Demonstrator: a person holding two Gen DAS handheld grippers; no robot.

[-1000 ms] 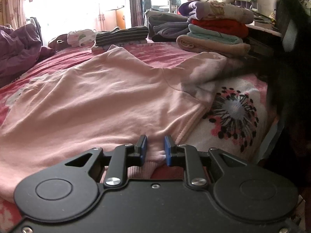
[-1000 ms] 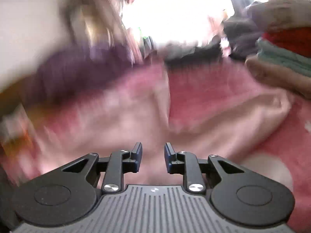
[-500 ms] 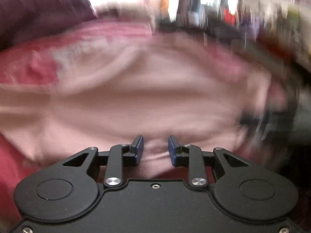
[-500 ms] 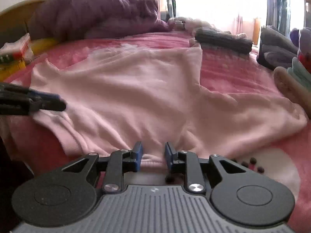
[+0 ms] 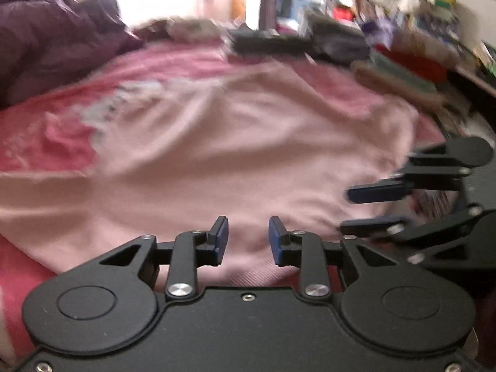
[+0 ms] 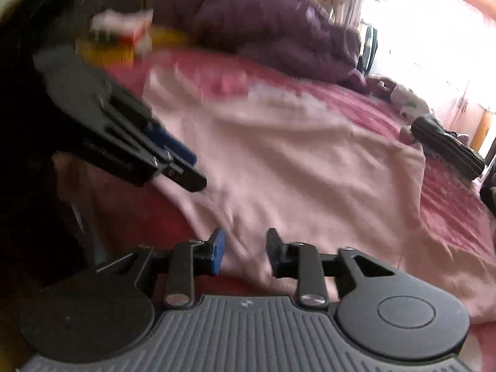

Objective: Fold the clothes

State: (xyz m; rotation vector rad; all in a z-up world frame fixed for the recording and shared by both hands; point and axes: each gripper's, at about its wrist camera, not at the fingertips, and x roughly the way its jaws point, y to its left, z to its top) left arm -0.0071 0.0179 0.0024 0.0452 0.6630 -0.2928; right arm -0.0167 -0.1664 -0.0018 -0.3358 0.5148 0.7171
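One pale pink garment [image 5: 235,155] lies spread, wrinkled, on the red bedcover [image 5: 37,142].

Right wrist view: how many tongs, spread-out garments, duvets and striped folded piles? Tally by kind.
Tongs: 2, left tongs and right tongs
Spread-out garments: 1, pink top
Duvets: 1, purple duvet
Striped folded piles: 1, striped pile
Total: 5
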